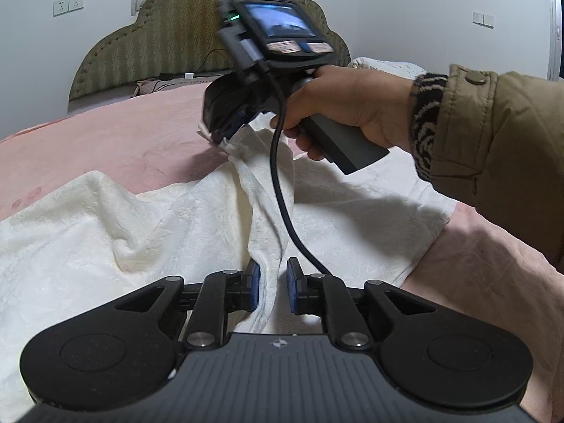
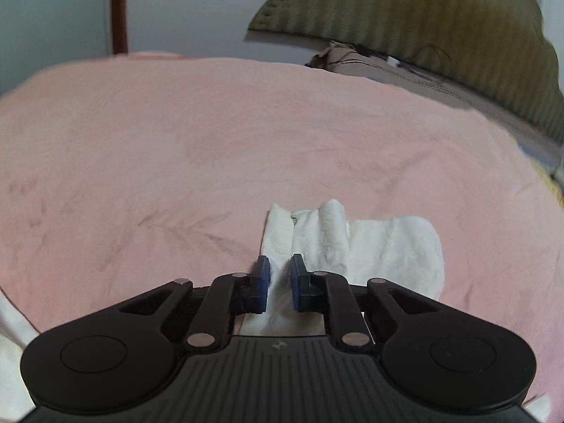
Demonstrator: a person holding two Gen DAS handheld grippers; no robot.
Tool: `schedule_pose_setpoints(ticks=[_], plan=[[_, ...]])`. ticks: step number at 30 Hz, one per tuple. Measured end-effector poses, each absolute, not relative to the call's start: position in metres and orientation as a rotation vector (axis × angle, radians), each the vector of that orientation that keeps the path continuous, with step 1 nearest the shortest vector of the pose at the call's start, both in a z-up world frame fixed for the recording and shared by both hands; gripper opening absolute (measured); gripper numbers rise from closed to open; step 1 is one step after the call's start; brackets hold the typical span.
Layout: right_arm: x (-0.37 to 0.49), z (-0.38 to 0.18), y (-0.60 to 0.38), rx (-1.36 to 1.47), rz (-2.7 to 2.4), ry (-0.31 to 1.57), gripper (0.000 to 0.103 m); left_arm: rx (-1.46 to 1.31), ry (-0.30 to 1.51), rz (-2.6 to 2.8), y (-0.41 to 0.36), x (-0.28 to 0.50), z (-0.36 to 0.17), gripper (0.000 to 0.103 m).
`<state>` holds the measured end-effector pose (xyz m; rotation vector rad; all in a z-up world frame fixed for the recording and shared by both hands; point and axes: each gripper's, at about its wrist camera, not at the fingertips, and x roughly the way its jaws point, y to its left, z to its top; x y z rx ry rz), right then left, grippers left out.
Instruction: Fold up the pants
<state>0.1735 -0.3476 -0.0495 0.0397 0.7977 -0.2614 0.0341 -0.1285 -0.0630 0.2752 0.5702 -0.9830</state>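
The white textured fabric pants [image 1: 197, 218] lie spread on the bed's pink fleece blanket [image 1: 116, 134]. The left hand-held gripper [image 1: 273, 287] pinches a raised ridge of the cloth between its blue pads. The right hand-held gripper [image 2: 280, 282], gripped by a hand [image 1: 349, 105], clamps another bunched fold, lifting it above the blanket.

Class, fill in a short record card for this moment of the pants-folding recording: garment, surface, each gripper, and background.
garment: white pants, crumpled, partly lifted
surface: pink bedspread
left gripper: pads closed on a ridge of the white fabric
right gripper: pads closed on an edge of the pants, raised above the bed
right hand: grasps the gripper handle; olive sleeve
background: olive padded headboard, white wall
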Motion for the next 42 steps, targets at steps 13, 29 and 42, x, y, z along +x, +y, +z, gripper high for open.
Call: schedule_pose_setpoints(ticks=[13, 29, 42], plan=[[0.096, -0.019, -0.394, 0.221, -0.384, 0.616, 0.005, 0.273, 0.575, -0.982, -0.129, 0.034, -0.062, 0.022], [0.149, -0.029, -0.342, 0.096, -0.171, 0.752, 0.013, 0.275, 0.582, -0.986, -0.131, 0.031, -0.059, 0.026], [0.185, -0.064, -0.344, 0.024, -0.245, 0.807, 0.027, 0.281, 0.586, -0.994, -0.133, 0.030, -0.057, 0.034]])
